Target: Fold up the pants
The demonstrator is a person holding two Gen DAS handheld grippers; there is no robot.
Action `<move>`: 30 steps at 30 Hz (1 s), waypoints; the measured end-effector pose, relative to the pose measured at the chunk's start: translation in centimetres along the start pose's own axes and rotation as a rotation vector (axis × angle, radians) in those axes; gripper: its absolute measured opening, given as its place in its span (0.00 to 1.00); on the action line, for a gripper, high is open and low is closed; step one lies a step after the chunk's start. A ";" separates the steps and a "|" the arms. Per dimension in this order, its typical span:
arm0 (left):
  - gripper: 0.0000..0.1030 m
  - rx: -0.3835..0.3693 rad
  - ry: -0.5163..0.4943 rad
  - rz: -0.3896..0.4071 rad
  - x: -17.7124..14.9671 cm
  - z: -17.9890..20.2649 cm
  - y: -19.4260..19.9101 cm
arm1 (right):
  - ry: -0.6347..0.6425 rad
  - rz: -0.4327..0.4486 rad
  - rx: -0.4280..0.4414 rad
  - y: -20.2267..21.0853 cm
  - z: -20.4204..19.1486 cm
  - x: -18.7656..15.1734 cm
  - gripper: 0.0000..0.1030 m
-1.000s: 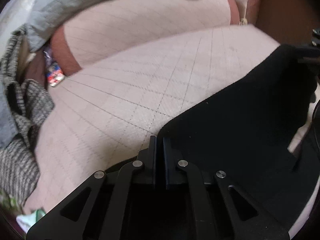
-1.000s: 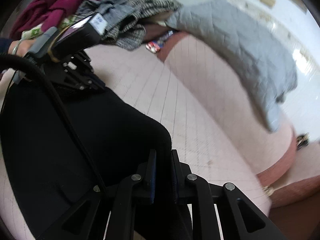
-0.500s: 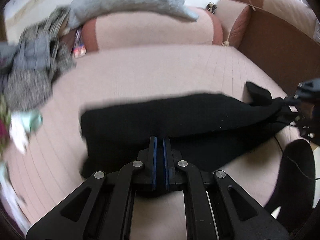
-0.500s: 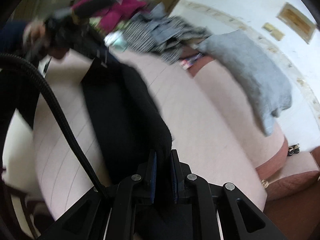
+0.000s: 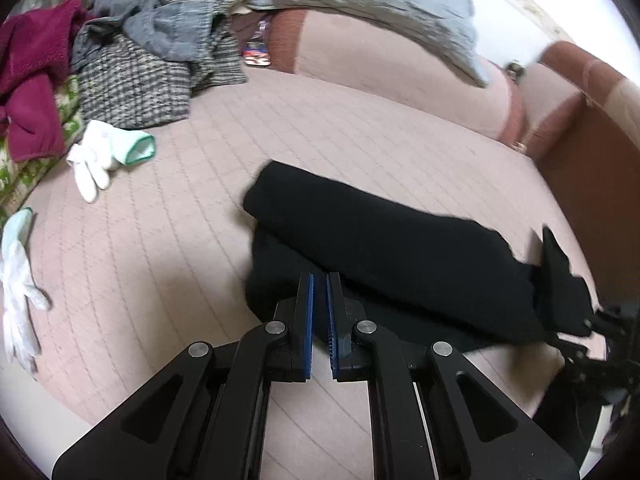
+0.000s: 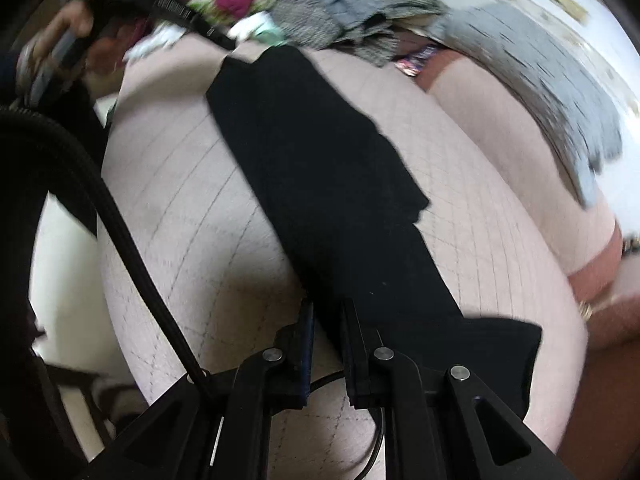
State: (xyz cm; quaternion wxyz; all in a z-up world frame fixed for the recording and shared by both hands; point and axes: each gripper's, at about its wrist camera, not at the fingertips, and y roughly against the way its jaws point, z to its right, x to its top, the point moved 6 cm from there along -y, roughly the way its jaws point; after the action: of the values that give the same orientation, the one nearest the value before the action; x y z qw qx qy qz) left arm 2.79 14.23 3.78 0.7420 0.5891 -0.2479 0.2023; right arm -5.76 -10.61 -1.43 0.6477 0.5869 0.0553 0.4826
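Black pants [image 5: 380, 240] lie as a long folded band across the pink quilted sofa seat [image 5: 180, 240]. My left gripper [image 5: 319, 280] sits at their near edge, its blue pads nearly together on the cloth. In the right wrist view the pants [image 6: 320, 140] run from my right gripper [image 6: 328, 308], which is shut on one end, up to the blurred left gripper [image 6: 224, 42] held by a hand [image 6: 68, 28]. At the right edge of the left wrist view the right gripper [image 5: 588, 320] holds the far end.
A heap of grey and checked clothes [image 5: 152, 52] and a maroon garment [image 5: 32, 80] lie at the back left. Two white gloves [image 5: 108, 152] are on the seat. A grey quilted blanket [image 5: 380, 4] drapes the backrest. A black cable [image 6: 120, 220] hangs near the right gripper.
The pants, bunched close to both cameras before, are now stretched out flat along the seat. The two grippers have drawn apart, and the left one has rolled.
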 end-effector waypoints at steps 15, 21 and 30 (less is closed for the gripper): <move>0.51 -0.076 0.305 -0.088 5.0 -6.3 -7.3 | -0.265 0.157 0.117 1.8 3.2 2.5 0.57; 0.10 -0.081 0.235 0.006 5.9 -4.1 -5.8 | -0.153 0.185 0.118 -1.7 -0.3 6.1 0.56; 0.08 -0.112 0.198 0.124 3.7 -3.4 1.6 | -0.196 0.207 0.163 -1.4 -0.2 8.0 0.02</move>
State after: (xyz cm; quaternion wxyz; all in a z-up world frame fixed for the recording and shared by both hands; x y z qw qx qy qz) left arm 5.23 17.92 6.61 0.7806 0.5076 -0.2202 0.2908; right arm -0.95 -4.75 1.33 0.5470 0.6844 -0.0297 0.4813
